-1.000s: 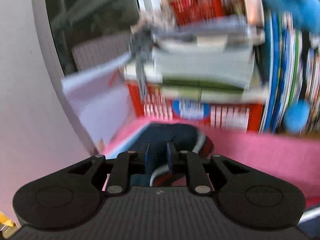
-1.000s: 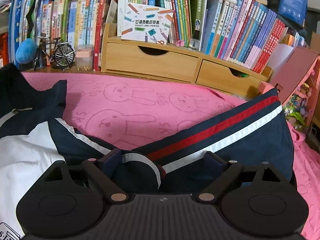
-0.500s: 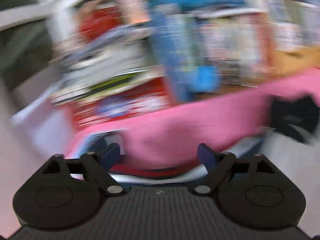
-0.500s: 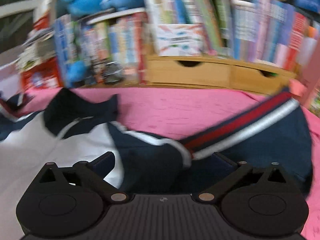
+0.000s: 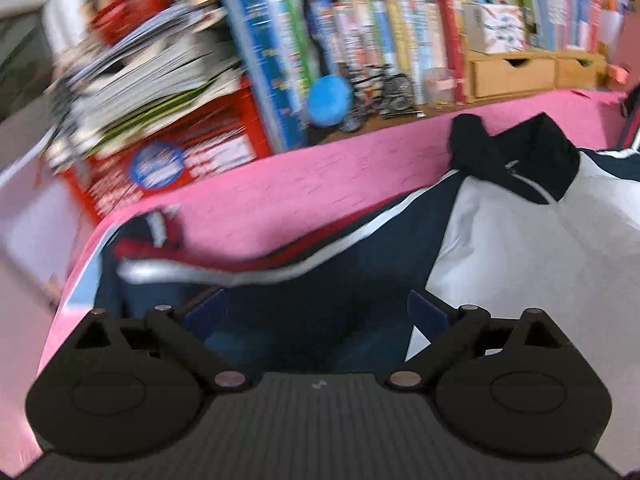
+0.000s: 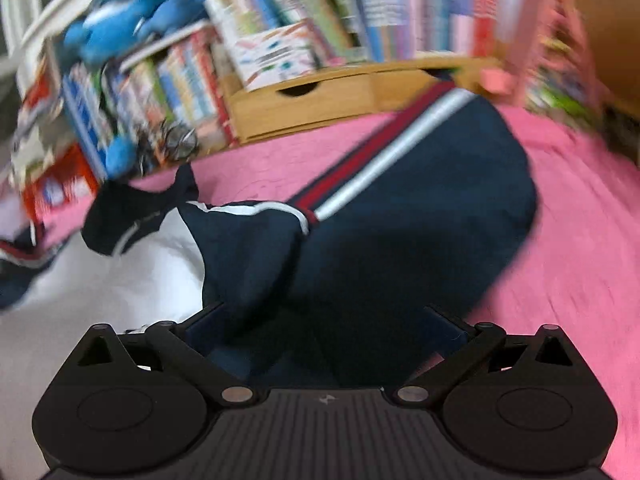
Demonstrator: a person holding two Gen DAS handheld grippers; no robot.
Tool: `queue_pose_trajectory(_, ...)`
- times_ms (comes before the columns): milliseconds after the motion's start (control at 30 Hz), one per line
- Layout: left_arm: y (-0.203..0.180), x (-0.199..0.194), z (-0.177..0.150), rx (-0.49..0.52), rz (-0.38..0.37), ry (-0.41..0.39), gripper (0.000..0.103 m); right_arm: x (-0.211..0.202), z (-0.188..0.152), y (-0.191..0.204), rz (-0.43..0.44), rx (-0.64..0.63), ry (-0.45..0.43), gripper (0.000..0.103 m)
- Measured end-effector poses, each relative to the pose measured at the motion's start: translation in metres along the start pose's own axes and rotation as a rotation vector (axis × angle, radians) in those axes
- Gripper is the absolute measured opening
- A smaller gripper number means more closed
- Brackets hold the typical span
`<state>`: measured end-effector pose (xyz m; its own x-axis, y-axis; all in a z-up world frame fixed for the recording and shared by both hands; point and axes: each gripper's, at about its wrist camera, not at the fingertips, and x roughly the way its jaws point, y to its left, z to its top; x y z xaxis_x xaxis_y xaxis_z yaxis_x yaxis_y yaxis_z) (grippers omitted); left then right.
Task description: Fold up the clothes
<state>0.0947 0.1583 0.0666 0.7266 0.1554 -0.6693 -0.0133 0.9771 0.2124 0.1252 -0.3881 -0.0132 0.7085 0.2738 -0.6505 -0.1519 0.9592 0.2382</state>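
A navy and white jacket (image 5: 500, 248) lies spread on the pink blanket (image 5: 304, 184), its dark collar (image 5: 516, 156) toward the row of books (image 5: 380, 32) and wooden drawers (image 5: 512, 72) at the back. Its 2 sleeves stretch out to either side, so the long axis runs across the bed: the left sleeve (image 5: 248, 272) reaches to the blanket's edge, the right sleeve (image 6: 404, 208), striped red and white, angles up toward the drawers (image 6: 304, 100). The left gripper (image 5: 316, 312) has just been opening and stands spread wide over navy cloth, pinching nothing. The right gripper (image 6: 324, 320) has likewise been opening, jaws wide above the sleeve's base.
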Motion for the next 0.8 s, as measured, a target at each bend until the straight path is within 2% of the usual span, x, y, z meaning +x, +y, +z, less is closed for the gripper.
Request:
queue_pose_trajectory(100, 0.016, -0.013, -0.020, -0.145, 0.015, 0.032, 0.100, -0.012, -0.015, -0.004, 0.033, 0.057, 0.016, 0.103)
queue_pose_trajectory(167, 0.027, -0.017, -0.033, -0.245, -0.023, 0.068, 0.103, -0.013, -0.022, -0.003, 0.073, 0.090, 0.035, 0.103)
queue_pose_trajectory(233, 0.026, -0.007, -0.041, -0.274, -0.055, 0.116, 0.103, -0.009, -0.026, -0.002, 0.123, 0.131, 0.026, 0.103)
queue_pose_trajectory(333, 0.019, 0.013, -0.049, -0.296, -0.080, 0.178, 0.103, 0.002, -0.023, 0.013, 0.117, 0.141, -0.004, 0.103)
queue_pose_trajectory(367, 0.014, 0.019, -0.046, -0.294, -0.064, 0.163, 0.103, 0.006, -0.021, 0.018, 0.121, 0.147, -0.016, 0.098)
queue_pose_trajectory(400, 0.010, 0.024, -0.044, -0.293, -0.048, 0.149, 0.100, 0.012, -0.017, 0.024, 0.116, 0.151, -0.029, 0.088)
queue_pose_trajectory(433, 0.005, 0.030, -0.041, -0.291, -0.032, 0.134, 0.093, 0.019, -0.013, 0.030, 0.102, 0.153, -0.041, 0.079)
queue_pose_trajectory(467, 0.003, 0.034, -0.037, -0.300, -0.017, 0.119, 0.087, 0.024, -0.009, 0.033, 0.083, 0.153, -0.046, 0.052)
queue_pose_trajectory(500, 0.006, 0.037, -0.032, -0.328, -0.002, 0.104, 0.062, 0.029, -0.003, 0.035, 0.069, 0.162, -0.045, 0.042)
queue_pose_trajectory(533, 0.009, 0.039, -0.026, -0.357, 0.014, 0.088, 0.042, 0.033, 0.004, 0.035, 0.069, 0.180, -0.045, 0.038)
queue_pose_trajectory(567, 0.012, 0.042, -0.021, -0.385, 0.029, 0.072, 0.032, 0.036, 0.010, 0.032, 0.071, 0.199, -0.046, 0.030)
queue_pose_trajectory(600, 0.016, 0.044, -0.015, -0.413, 0.044, 0.057, 0.016, 0.040, 0.017, 0.030, 0.074, 0.218, -0.047, 0.026)
queue_pose_trajectory(633, 0.019, 0.047, -0.010, -0.441, 0.060, 0.041, 0.008, 0.040, 0.024, 0.029, 0.064, 0.222, -0.068, 0.025)
queue_pose_trajectory(667, 0.024, 0.049, -0.004, -0.471, 0.075, 0.027, 0.005, 0.039, 0.033, 0.029, 0.045, 0.216, -0.102, 0.021)
queue_pose_trajectory(733, 0.038, 0.052, 0.008, -0.536, 0.106, 0.008, 0.003, 0.036, 0.050, 0.028, 0.006, 0.205, -0.168, 0.015)
queue_pose_trajectory(767, 0.044, 0.052, 0.013, -0.553, 0.127, -0.007, 0.003, 0.030, 0.059, 0.029, -0.025, 0.191, -0.227, 0.007)
queue_pose_trajectory(800, 0.046, 0.049, 0.018, -0.543, 0.152, -0.030, 0.003, 0.022, 0.068, 0.029, -0.062, 0.170, -0.301, 0.007)
